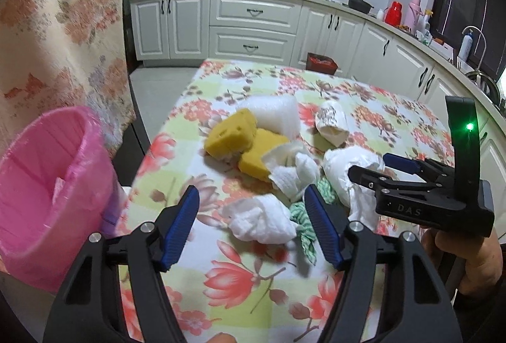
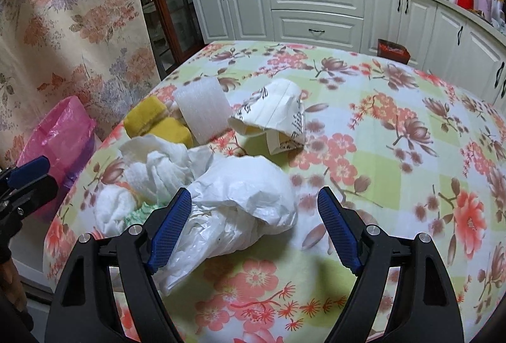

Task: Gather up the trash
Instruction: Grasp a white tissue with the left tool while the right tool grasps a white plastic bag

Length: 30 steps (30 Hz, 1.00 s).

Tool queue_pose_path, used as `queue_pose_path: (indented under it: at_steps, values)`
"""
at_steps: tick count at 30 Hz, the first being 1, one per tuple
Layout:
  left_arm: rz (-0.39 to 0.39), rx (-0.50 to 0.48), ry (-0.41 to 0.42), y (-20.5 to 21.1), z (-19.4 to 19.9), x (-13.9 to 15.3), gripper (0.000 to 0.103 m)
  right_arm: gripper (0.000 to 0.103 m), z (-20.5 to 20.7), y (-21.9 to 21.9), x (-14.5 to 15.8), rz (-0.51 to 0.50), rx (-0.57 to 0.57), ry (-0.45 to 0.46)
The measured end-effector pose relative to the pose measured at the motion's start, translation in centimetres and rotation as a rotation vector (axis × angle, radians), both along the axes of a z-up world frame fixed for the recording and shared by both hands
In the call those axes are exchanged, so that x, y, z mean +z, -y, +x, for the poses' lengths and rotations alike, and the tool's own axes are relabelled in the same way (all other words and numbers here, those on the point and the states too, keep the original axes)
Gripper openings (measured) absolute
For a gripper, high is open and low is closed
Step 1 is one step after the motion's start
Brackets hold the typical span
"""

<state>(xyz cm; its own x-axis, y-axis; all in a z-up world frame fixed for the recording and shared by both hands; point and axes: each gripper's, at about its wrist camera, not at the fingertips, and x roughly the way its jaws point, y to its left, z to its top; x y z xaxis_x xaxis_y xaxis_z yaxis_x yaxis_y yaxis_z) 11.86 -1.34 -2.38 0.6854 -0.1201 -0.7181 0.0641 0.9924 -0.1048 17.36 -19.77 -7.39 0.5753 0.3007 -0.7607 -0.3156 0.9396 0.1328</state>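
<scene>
Reaching down over the floral surface (image 1: 177,134), we start at the left: the pink lined bin (image 1: 47,185) sits off the surface edge, well left of the left gripper (image 1: 253,226). That gripper's fingers (image 1: 182,226) stand apart with nothing pressed between them; a crumpled white tissue (image 1: 262,216) lies just ahead in their gap, lengthwise across it, with a green-striped scrap (image 1: 303,226) against the right-hand pad. Beyond are yellow sponges (image 1: 231,134) and a foam block (image 1: 272,112).

Further right, the right gripper (image 2: 254,229) also holds its fingers (image 2: 170,226) spread wide and empty. A crumpled white plastic bag (image 2: 246,204) lies between them, touching the left pad, clear of the right one, its bulk running from near left to far right. A folded paper carton (image 2: 275,118) lies beyond.

We judge each hand nearest its own piece; the bin favours the left.
</scene>
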Motion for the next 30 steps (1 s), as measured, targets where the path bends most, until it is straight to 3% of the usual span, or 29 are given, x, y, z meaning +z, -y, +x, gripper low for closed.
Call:
queue_pose_path:
  at_steps: [7,13,22,30]
  values:
    - [-0.026,-0.006,-0.059,0.6,0.9,-2.3,0.061,0.071,0.1,0.0,-1.4,-0.003,0.021,-0.029]
    - [-0.042,-0.003,-0.099,0.6,1.7,-3.7,0.06,0.055,0.2,0.1,-2.0,-0.001,0.033,-0.047]
    - [-0.066,-0.001,-0.14,0.7,2.2,-5.1,0.051,0.047,-0.2,0.8,-1.4,-0.014,0.022,-0.022]
    - [-0.078,-0.007,-0.159,0.9,2.2,-5.6,0.027,0.045,-0.8,1.2,-0.4,-0.022,0.015,0.009]
